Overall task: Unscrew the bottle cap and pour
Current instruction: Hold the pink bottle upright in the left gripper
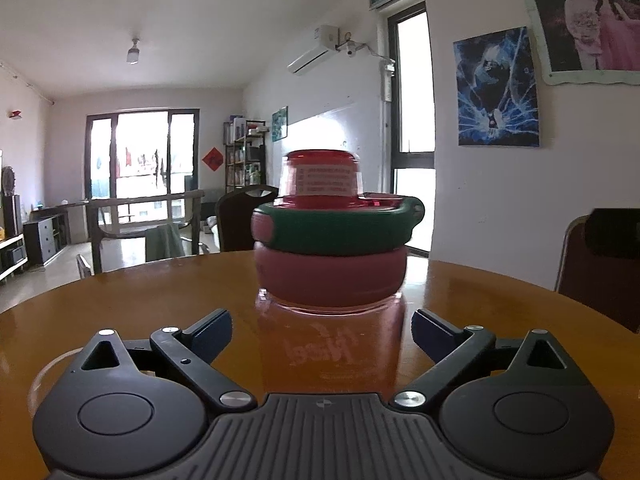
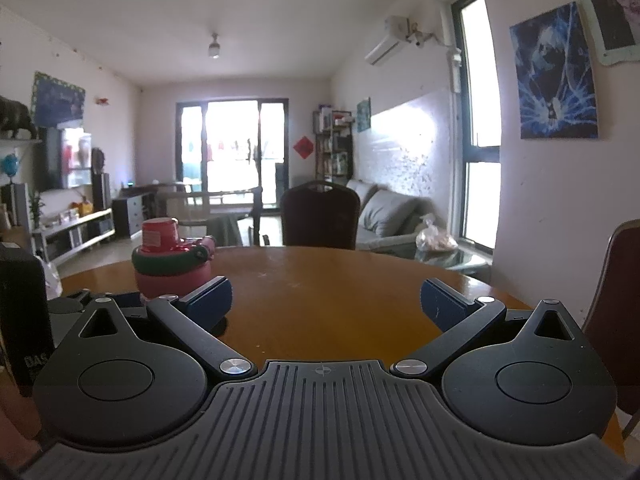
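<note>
My left gripper is spread wide, level with the bottle body, one finger on each side of it. Pads aren't touching the plastic; there's a gap on both sides. The bottle stands upright on the table, dead centre in the left wrist view, a clear pinkish body with white lettering. The cap is still on: a wide pink ring, a green band over it, and a red spout cover with a white label on top.

My right gripper is spread too, holding nothing, over bare table. From the right wrist view the bottle sits off to the left, partly behind my left finger. I can't tell whether that finger touches it. A dark chair is at the far edge of the table.
</note>
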Demonstrator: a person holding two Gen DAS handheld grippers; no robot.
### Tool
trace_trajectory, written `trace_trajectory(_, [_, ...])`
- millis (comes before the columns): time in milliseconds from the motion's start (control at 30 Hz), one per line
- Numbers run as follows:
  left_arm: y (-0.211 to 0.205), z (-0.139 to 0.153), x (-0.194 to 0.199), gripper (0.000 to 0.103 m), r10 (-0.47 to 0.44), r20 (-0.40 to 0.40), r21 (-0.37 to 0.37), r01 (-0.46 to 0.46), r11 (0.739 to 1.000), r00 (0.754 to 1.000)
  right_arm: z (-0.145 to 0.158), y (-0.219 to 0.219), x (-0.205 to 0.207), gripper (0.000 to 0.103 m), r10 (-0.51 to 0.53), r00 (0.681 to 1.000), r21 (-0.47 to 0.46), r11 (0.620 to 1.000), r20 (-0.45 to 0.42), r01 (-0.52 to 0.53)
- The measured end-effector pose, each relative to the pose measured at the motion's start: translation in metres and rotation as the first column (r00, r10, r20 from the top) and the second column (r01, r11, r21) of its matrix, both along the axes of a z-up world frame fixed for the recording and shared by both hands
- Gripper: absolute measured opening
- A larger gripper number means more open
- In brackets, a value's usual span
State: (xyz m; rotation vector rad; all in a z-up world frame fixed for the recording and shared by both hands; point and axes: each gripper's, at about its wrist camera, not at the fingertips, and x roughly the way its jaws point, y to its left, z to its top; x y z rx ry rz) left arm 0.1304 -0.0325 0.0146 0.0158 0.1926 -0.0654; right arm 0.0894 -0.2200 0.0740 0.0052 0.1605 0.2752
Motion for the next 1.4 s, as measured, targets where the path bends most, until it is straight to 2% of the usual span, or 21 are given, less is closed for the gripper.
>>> trace_trajectory(200, [-0.008,-0.003,-0.002,0.096,-0.012,0.024,0.017,0.011,1.0,1.0,0.001,-0.004,0.0,0.103,-0.003,1.0,0.0,1.0,0.002,0.003])
trace_trajectory(467, [-0.005,-0.006,-0.004,0.078,0.03,0.051,-0.024,-0.029,0.999,0.998,-0.001,-0.007,-0.002,0.103,-0.015,1.0,0.014,1.0,0.002,0.015])
trace_trajectory(600, [-0.006,-0.006,-0.005,0.071,0.037,0.054,-0.014,-0.037,0.999,0.998,-0.001,-0.008,-0.001,0.103,-0.011,1.0,0.014,1.0,0.002,0.011])
trace_trajectory(800, [-0.017,-0.01,-0.006,0.074,0.047,0.057,0.067,-0.051,0.996,0.997,0.003,-0.006,-0.002,0.103,0.005,1.0,0.006,1.0,0.009,-0.005])
trace_trajectory(933, [-0.011,-0.008,-0.006,0.075,0.038,0.057,0.016,-0.039,0.999,0.998,0.005,-0.004,-0.002,0.103,0.014,1.0,0.001,1.0,0.013,-0.014])
trace_trajectory(1033, [-0.01,-0.007,-0.005,0.072,0.045,0.049,0.016,-0.046,0.999,0.998,0.007,-0.003,-0.002,0.103,0.015,1.0,-0.002,1.0,0.013,-0.015])
trace_trajectory(1133, [-0.012,-0.009,-0.005,0.072,0.053,0.058,0.034,-0.055,0.998,0.997,0.008,-0.002,-0.002,0.103,0.019,1.0,-0.005,1.0,0.011,-0.019])
trace_trajectory(1400, [-0.01,-0.007,-0.006,0.072,0.036,0.043,0.024,-0.037,0.999,0.998,0.007,-0.003,0.0,0.103,0.028,1.0,-0.006,1.0,0.002,-0.028])
